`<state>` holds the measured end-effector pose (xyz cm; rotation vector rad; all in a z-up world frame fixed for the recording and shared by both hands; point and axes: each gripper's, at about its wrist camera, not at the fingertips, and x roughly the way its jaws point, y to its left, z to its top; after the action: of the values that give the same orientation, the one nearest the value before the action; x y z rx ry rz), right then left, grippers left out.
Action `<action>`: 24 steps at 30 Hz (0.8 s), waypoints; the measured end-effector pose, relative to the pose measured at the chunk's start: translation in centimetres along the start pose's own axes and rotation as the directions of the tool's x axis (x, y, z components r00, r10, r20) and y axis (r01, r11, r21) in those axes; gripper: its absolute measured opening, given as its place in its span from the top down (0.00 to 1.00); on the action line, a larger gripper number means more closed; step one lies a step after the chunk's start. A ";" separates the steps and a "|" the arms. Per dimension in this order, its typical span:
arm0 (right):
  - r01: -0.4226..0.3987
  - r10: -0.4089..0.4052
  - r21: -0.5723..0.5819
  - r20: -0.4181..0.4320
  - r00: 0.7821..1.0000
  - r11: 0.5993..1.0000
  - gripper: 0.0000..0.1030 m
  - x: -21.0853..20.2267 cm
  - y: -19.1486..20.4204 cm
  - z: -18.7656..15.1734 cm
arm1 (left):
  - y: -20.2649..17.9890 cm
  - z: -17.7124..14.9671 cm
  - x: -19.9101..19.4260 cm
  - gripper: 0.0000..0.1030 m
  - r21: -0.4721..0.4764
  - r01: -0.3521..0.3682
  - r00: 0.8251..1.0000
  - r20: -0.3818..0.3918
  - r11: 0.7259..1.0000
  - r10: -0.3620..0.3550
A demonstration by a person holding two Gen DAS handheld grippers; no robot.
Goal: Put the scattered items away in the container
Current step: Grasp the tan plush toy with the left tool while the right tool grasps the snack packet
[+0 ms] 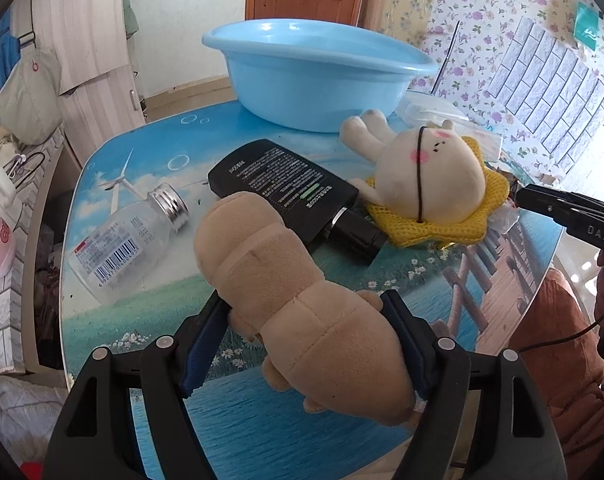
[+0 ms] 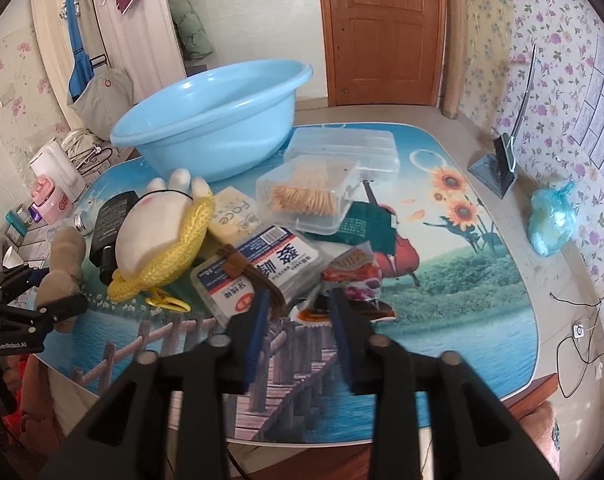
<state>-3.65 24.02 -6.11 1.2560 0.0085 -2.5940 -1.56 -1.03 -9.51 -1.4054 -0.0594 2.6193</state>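
My left gripper (image 1: 304,300) is shut on a tan plush toy (image 1: 286,292), held above the near part of the table; the right wrist view shows this toy (image 2: 64,256) at far left. The light blue basin (image 1: 314,76) stands at the table's far side and looks empty. Between them lie a black bottle (image 1: 286,192), a clear glass bottle (image 1: 130,240) and a white plush on a yellow knit (image 1: 430,176). My right gripper (image 2: 300,300) is open, its tips just short of a labelled plastic box (image 2: 270,268) and a red snack packet (image 2: 354,276).
Beside the basin (image 2: 214,120) a toothpick box (image 2: 306,192) leans on a clear lidded box (image 2: 342,148). A soap bar (image 2: 234,216) and a yellow clip (image 2: 166,302) lie near the white plush. On the floor to the right are a dustpan (image 2: 498,168) and a blue bag (image 2: 550,220).
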 end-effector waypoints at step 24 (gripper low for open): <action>0.149 -0.153 0.094 0.038 0.988 0.984 0.41 0.0 -2.3 1.3 | 0.4 0.5 0.8 0.24 0.008 -0.003 1.000 0.030 1.000 0.002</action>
<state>-5.18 26.12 -5.59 1.2732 -0.0246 -2.7804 -2.51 -1.23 -9.93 -1.3642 -0.0504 2.6398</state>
